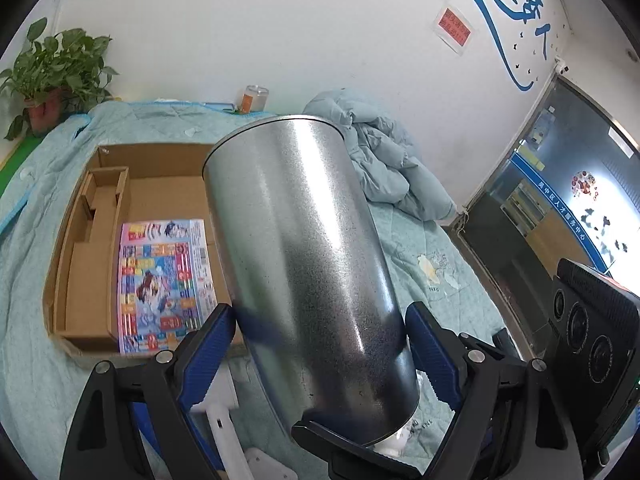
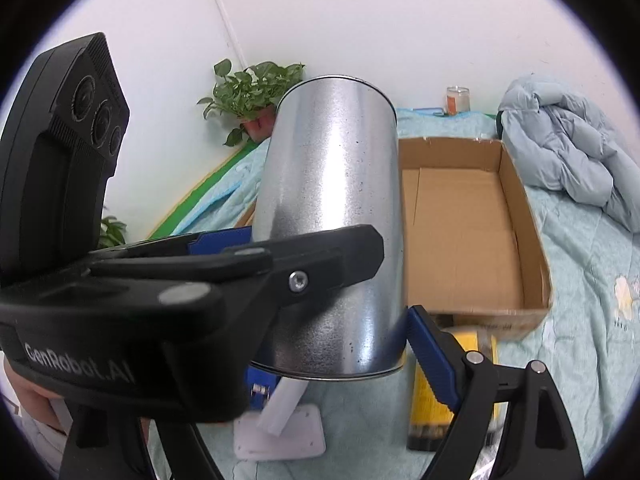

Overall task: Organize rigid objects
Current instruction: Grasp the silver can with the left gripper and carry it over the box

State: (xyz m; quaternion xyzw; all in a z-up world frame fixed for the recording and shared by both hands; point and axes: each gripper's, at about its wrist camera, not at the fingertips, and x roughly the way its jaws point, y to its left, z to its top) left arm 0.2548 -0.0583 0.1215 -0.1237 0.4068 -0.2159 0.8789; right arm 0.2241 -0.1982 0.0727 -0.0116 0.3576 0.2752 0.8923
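Observation:
A large shiny metal cylinder (image 1: 308,264) fills the middle of both views (image 2: 332,216), lifted above the bed. My left gripper (image 1: 320,344) has its blue pads on both sides of the cylinder and is shut on it. My right gripper (image 2: 340,320) sits at the cylinder's lower end; its right finger (image 2: 430,350) is beside the wall, and the left gripper's body hides its other finger. An open cardboard box (image 1: 100,240) lies behind the cylinder, with a colourful flat pack (image 1: 164,280) inside. The box also shows in the right wrist view (image 2: 516,240).
A light blue quilt (image 2: 580,280) covers the bed. A white bracket (image 2: 280,428) and a yellow pack (image 2: 432,396) lie near the front. A crumpled blue jacket (image 1: 392,164) lies at the back right, a potted plant (image 1: 48,76) at the back left, a jar (image 1: 254,98) by the wall.

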